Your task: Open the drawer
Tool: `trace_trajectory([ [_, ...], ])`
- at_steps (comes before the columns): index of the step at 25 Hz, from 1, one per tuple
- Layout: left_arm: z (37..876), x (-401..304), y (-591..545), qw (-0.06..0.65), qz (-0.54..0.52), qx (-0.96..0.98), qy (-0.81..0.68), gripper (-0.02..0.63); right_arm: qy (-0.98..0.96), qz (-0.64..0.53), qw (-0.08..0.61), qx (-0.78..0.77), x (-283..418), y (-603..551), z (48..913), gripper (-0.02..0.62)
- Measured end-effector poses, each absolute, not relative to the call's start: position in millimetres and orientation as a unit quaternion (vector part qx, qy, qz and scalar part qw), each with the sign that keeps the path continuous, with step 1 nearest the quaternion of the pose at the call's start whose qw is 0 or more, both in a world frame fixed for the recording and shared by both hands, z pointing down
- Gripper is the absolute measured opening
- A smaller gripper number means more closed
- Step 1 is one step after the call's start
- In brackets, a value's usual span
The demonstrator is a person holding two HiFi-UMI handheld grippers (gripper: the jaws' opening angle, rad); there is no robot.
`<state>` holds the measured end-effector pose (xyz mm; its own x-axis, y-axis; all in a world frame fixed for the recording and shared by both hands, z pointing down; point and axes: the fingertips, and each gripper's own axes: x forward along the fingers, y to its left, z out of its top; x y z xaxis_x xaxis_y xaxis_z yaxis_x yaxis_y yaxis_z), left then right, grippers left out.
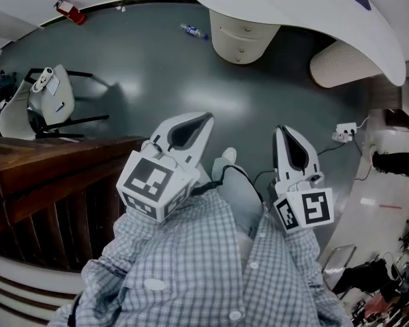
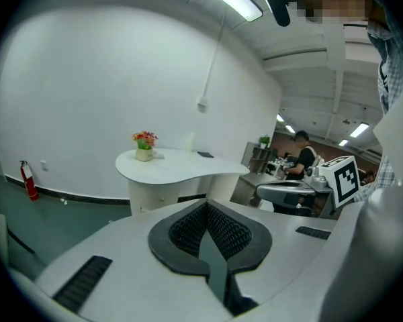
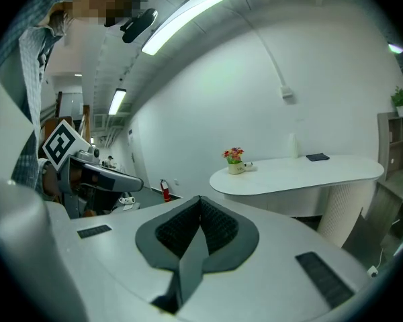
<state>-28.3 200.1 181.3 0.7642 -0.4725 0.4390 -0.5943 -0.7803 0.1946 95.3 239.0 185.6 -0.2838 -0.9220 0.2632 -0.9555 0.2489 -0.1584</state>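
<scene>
Well short of the white table (image 1: 307,12), the left gripper (image 1: 203,118) and the right gripper (image 1: 281,131) are held side by side. Each has its jaws pressed together on nothing. Under the table stands its rounded pedestal (image 1: 225,46), with the drawer (image 1: 244,28) in its front, closed. On the tabletop sits a small flowerpot (image 2: 144,147). Left of the table, a fire extinguisher (image 1: 69,11) is by the wall.
</scene>
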Motion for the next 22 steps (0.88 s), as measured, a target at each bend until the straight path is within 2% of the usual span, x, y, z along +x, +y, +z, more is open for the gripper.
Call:
trace_trajectory([
  [9,187.7,-26.4,197.6,0.174,0.195,0.913,-0.314,0.005,-0.802,0.157,0.069,0.572,103.7,233.6,199.8,0.009],
  [22,182.4,-3.1,126.7,0.168,0.185,0.919,-0.304,0.005,-0.802,0.142,0.091,0.573,115.1,170.3,190.8,0.009],
])
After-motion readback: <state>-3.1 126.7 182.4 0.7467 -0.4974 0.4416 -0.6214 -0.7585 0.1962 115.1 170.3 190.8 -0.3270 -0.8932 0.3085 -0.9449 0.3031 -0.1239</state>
